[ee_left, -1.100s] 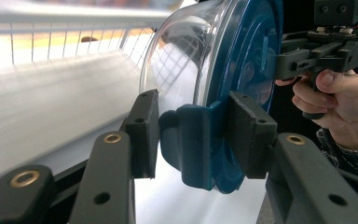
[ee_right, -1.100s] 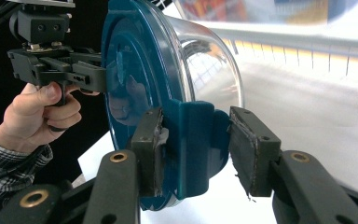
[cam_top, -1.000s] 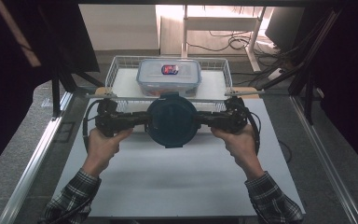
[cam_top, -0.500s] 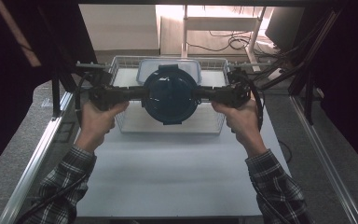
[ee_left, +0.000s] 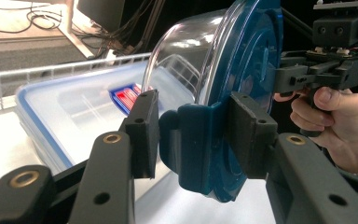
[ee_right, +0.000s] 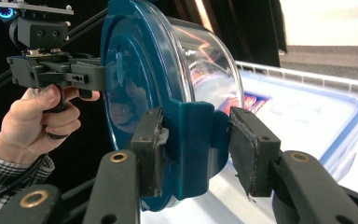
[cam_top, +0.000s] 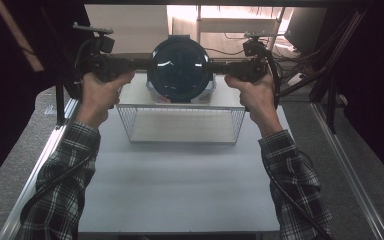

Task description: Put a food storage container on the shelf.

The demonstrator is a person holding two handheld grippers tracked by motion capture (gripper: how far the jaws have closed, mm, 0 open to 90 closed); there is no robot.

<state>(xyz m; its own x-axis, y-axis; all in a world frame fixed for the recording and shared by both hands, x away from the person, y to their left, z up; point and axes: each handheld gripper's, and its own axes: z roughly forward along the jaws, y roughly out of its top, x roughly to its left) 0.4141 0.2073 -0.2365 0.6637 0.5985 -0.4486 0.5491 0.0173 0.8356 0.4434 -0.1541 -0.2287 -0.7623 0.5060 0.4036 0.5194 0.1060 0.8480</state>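
Hands raised, I held a round lidded container [cam_top: 180, 70] between the two tools, up in the air over the wire basket [cam_top: 181, 125] at the far end of the bench [cam_top: 180, 185]. My left tool [cam_top: 130, 64] gripped the blue latch tab on the container's left side, and my right tool [cam_top: 225, 66] gripped the matching tab on its right, so the line from tab to tab ran level from left to right. Each tool's jaws stood partly closed, pressed on the tab between them.

From above, the dark blue lid faced the high camera like a disc, glossy, with a small bright glint on it. It hid the bowl behind it.

The left gripper view gave the side profile instead: a clear, smooth, rounded plastic bowl [ee_left: 186, 60] under a thick blue lid, and the square black pad [ee_left: 142, 133] of my left tool flat against the moulded tab. Beyond it lay a flat rectangular box [ee_left: 74, 116] of cloudy plastic with a blue seal around its rim and a red and blue packet inside, sitting in the basket.

The right gripper view showed the same bowl from the other side, with the worn pad [ee_right: 151, 149] of my right tool on its tab and my left hand [ee_right: 32, 121] farther off.
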